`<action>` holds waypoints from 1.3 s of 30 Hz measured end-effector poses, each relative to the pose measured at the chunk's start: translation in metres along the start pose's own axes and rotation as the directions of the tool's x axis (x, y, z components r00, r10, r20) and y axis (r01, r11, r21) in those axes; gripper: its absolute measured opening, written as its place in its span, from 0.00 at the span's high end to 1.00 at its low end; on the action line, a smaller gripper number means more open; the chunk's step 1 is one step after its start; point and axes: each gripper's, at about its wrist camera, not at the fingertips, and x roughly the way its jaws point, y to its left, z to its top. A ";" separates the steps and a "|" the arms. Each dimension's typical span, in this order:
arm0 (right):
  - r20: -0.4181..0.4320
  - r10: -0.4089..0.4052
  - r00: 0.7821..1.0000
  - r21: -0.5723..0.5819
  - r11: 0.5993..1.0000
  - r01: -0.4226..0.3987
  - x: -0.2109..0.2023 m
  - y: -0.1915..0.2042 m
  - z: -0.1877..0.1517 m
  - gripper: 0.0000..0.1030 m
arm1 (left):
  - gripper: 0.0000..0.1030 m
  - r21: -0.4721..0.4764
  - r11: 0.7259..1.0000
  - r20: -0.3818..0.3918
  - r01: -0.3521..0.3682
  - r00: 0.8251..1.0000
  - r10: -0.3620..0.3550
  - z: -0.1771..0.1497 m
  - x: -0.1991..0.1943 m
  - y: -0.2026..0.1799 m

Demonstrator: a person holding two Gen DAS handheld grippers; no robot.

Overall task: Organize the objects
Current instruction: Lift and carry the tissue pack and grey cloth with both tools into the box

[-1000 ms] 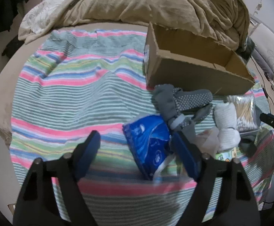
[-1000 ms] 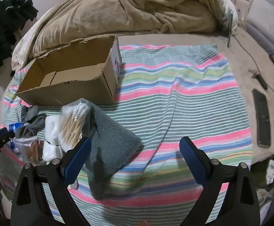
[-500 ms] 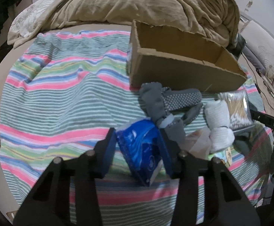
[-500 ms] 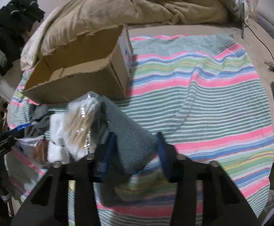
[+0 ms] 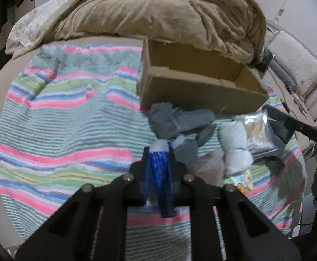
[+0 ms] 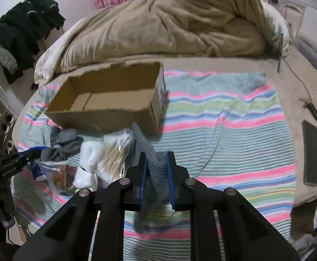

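— Left wrist view first: what do we hold there?

— Our left gripper (image 5: 159, 167) is pinching the blue packet (image 5: 160, 174); both pads press its sides and its white end sticks out in front of the tips. Just beyond lie the grey socks (image 5: 175, 122), touching the near wall of the cardboard box (image 5: 202, 95). To the right of the socks we see the white roll (image 5: 234, 143) and the bag of cotton swabs (image 5: 255, 128).

— And the other side?

— In the right wrist view our right gripper (image 6: 157, 169) is clamped on the grey cloth (image 6: 156, 167), which hangs down between the pads over the striped blanket (image 6: 223, 130). The swabs bag (image 6: 117, 150) and the white roll (image 6: 88, 158) lie just left of it, near the front edge of the blanket.

— Where does the box stand?

— It stands open on the far part of the blanket, close to the beige duvet (image 6: 169, 26). We see nothing inside it. A dark flat object (image 6: 310, 154) lies beyond the right edge of the blanket; what it is, we cannot tell.
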 end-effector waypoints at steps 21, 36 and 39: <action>0.185 0.043 0.982 -0.087 0.996 -0.028 -0.056 0.016 0.049 0.85 | 0.87 0.078 0.996 0.181 0.047 0.982 -0.061 0.052 -0.064 -0.029; 0.245 0.085 0.966 -0.169 0.985 -0.044 -0.049 0.033 0.092 0.85 | 0.87 0.149 0.986 0.245 0.077 0.963 -0.112 0.097 -0.065 -0.055; 0.250 0.092 0.964 -0.175 0.983 -0.049 -0.045 0.034 0.099 0.85 | 0.87 0.153 0.984 0.251 0.089 0.960 -0.125 0.104 -0.062 -0.059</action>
